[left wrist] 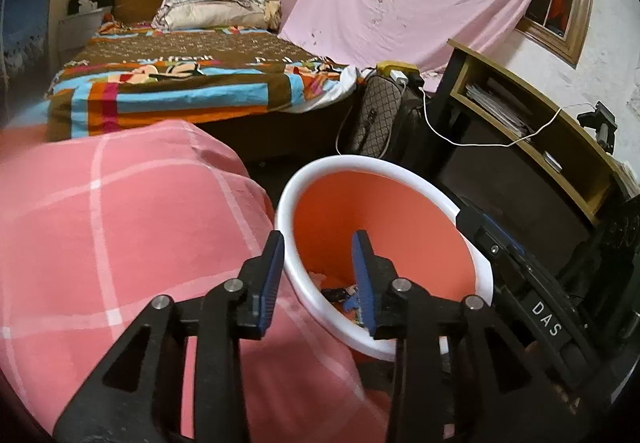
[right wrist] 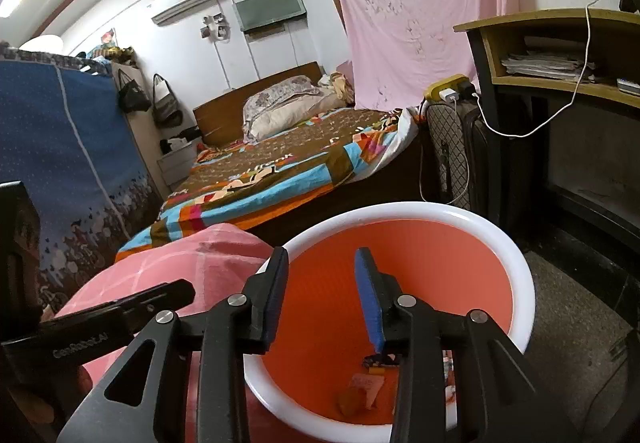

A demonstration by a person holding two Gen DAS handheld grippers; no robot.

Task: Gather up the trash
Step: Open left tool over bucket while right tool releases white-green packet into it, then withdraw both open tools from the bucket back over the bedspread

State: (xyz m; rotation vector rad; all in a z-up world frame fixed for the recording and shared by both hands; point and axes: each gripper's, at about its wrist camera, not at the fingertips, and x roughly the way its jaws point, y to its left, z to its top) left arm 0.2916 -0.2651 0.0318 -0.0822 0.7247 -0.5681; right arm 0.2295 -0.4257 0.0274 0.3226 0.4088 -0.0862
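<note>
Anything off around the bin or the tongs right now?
Nothing stands out. The bin stands upright beside the pink blanket, scraps lie at its bottom, nothing spilled nearby. Both left tongs and right tongs hover open and empty over it.

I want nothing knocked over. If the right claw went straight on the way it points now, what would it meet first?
Probably the orange inner wall of the trash bin. The right claw, open and empty, points over the near white rim into the bin's mouth. Depth is unclear, so it might pass deeper toward the scraps at the bottom.

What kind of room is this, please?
Most likely a bedroom in a home: a bed with a pillow, an air conditioner on the wall, handbags hanging nearby.
</note>
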